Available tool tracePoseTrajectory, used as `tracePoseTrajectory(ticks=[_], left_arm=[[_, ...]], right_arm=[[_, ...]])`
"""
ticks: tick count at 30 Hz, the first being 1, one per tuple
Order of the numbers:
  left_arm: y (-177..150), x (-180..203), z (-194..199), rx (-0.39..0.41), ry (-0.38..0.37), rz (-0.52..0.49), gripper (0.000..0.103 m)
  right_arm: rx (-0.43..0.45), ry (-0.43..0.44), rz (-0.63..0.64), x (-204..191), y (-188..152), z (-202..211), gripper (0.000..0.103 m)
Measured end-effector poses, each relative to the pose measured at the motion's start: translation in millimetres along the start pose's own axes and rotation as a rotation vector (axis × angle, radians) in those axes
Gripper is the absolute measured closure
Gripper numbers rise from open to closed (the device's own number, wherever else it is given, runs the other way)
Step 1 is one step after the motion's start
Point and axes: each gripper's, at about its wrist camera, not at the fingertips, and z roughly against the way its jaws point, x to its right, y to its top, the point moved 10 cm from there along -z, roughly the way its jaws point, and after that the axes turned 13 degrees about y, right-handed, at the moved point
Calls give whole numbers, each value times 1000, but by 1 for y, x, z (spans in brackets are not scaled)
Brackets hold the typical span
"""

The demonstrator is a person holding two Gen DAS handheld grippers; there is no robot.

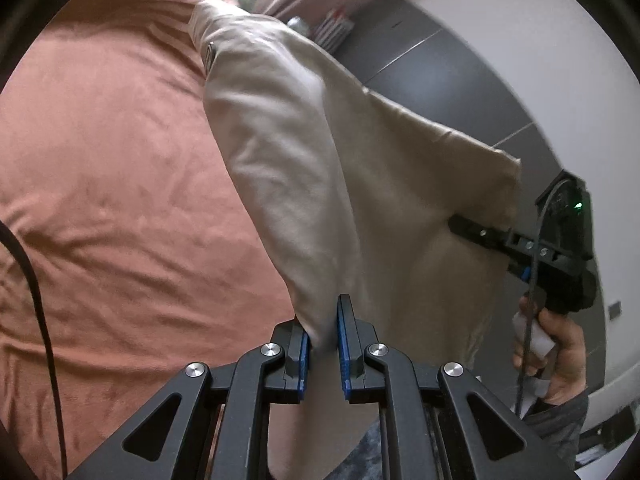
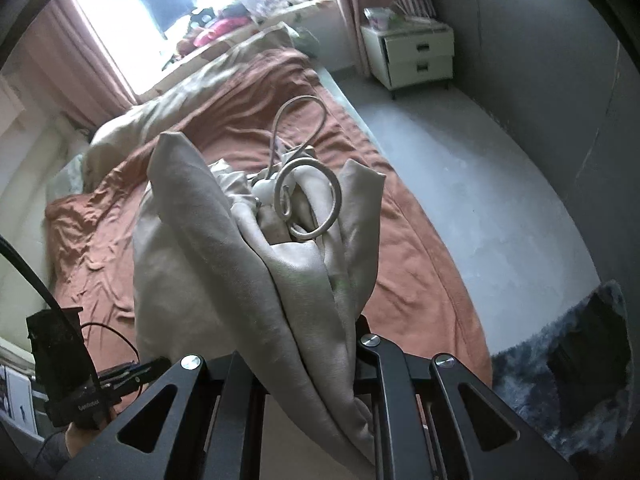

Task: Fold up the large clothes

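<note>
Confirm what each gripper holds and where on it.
Both hold the beige garment above the bed. The left gripper pinches a narrow gathered end; the right gripper clamps a bunched fold near the drawstring.

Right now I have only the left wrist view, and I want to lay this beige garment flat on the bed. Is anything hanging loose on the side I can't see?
Observer: Yes. A pale drawstring cord loops out of the bunched top of the beige garment.
Operator: Is there anything on the bed beyond it?
Observer: A rumpled beige duvet lies across the far end of the rust bedsheet, by the window.
Operator: And beside the bed?
Observer: There is grey floor, with a white bedside cabinet at the far wall.
</note>
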Motion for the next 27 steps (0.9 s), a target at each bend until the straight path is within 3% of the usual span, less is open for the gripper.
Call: tracePoseTrajectory(ticks=[4, 9, 11, 15, 19, 23, 27], left_arm=[[5, -19, -45, -45, 45, 36, 91], [17, -50, -86, -106, 137, 65, 85], [20, -60, -101, -139, 186, 27, 77], [25, -71, -112, -159, 172, 5, 62], [41, -77, -107, -130, 178, -25, 52], [51, -91, -112, -124, 231, -45, 52], [62, -93, -121, -136, 237, -92, 52]], right_arm=[[-28, -62, -2, 16, 9, -43, 94], [-24, -196, -42, 40, 21, -87, 74], [14, -264, -60, 43, 23, -84, 57], [120, -319, -155, 54, 22, -55, 56], [187, -322, -259, 48, -17, -14, 56], [215, -386, -318, 47, -78, 14, 56], [206, -362, -471, 55, -144, 14, 56]])
